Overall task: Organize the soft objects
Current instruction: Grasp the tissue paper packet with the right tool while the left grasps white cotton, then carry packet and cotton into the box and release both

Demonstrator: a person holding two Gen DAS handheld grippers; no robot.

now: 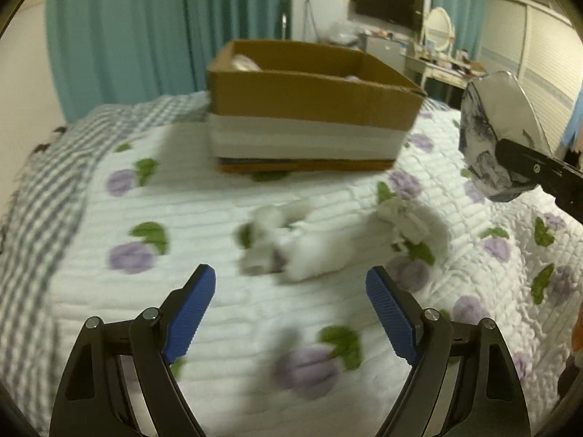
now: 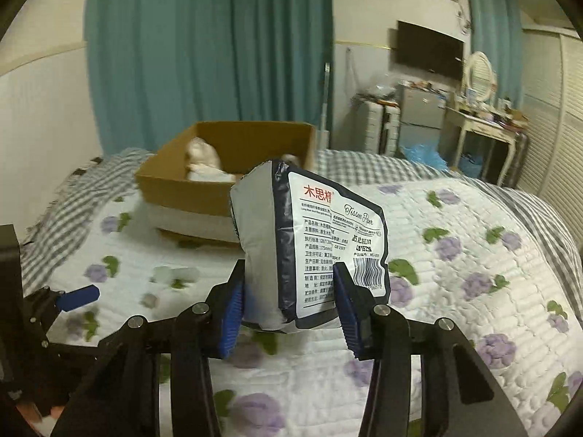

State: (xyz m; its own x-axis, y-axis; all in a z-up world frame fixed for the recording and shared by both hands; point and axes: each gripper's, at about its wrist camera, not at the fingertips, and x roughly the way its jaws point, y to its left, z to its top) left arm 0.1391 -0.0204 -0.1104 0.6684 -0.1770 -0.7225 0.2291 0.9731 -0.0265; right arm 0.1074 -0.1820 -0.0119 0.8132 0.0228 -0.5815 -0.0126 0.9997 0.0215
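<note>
My right gripper (image 2: 288, 302) is shut on a soft tissue paper pack (image 2: 309, 247), white with dark edging and printed text, held upright above the bed. The pack also shows in the left wrist view (image 1: 499, 134) at the right, in the air. My left gripper (image 1: 291, 309) is open and empty, low over the quilt, just short of a white fluffy plush toy (image 1: 309, 244) lying on the bed. An open cardboard box (image 1: 309, 83) stands on the far part of the bed; it also shows in the right wrist view (image 2: 204, 182) with white soft items (image 2: 204, 162) inside.
The bed has a white quilt (image 1: 182, 200) with purple flowers and a grey checked blanket (image 1: 43, 182) at the left. Teal curtains (image 2: 204, 54) hang behind. A dressing table (image 2: 484, 123), small fridge and wall TV stand at the far right.
</note>
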